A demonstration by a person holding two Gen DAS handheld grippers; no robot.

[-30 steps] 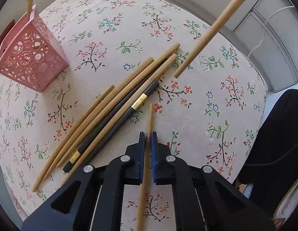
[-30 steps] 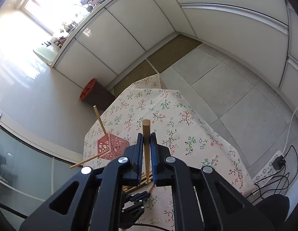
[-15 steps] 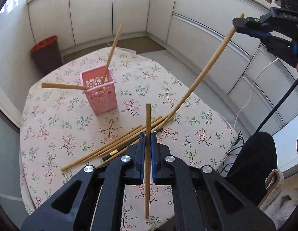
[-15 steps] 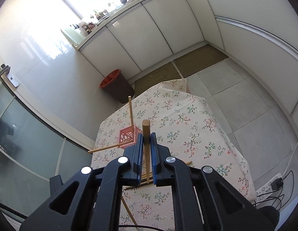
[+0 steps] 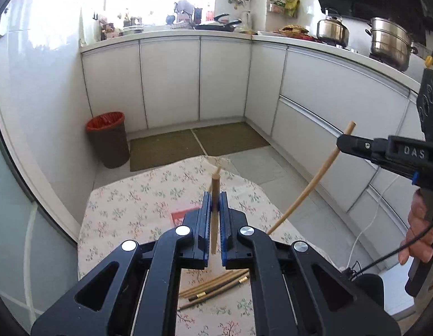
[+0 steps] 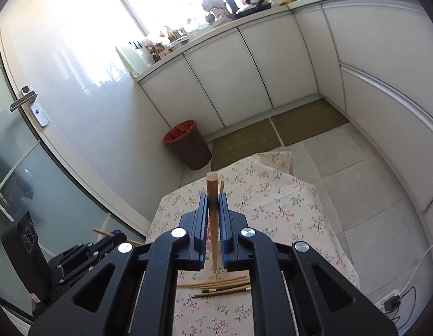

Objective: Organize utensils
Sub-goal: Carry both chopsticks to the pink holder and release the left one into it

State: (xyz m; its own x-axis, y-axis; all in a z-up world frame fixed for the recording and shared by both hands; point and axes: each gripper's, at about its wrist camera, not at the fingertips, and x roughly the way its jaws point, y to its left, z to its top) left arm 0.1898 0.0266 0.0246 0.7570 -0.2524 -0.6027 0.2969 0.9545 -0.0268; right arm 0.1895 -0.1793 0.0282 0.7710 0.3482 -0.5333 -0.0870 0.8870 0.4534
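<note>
Both grippers raised above the table, each clamped on one wooden chopstick

The left gripper (image 5: 215, 205) points slightly downward, pinching a chopstick (image 5: 215, 210) upright; the right gripper (image 6: 213, 207), held in a hand (image 5: 419, 229), grips another chopstick (image 6: 212, 218) near its top. The remaining chopsticks (image 6: 222, 285) lie bundled on the floral tablecloth (image 6: 272, 196), the pink holder (image 5: 178, 217) mostly hidden behind the left fingers

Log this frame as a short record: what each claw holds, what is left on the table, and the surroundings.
left claw: shut on a wooden chopstick
right claw: shut on another wooden chopstick
table: floral cloth; loose chopsticks, wooden and dark, lie in a bundle
pink holder: mostly hidden behind the left claw
surroundings: kitchen cabinets, bin with red liner
</note>
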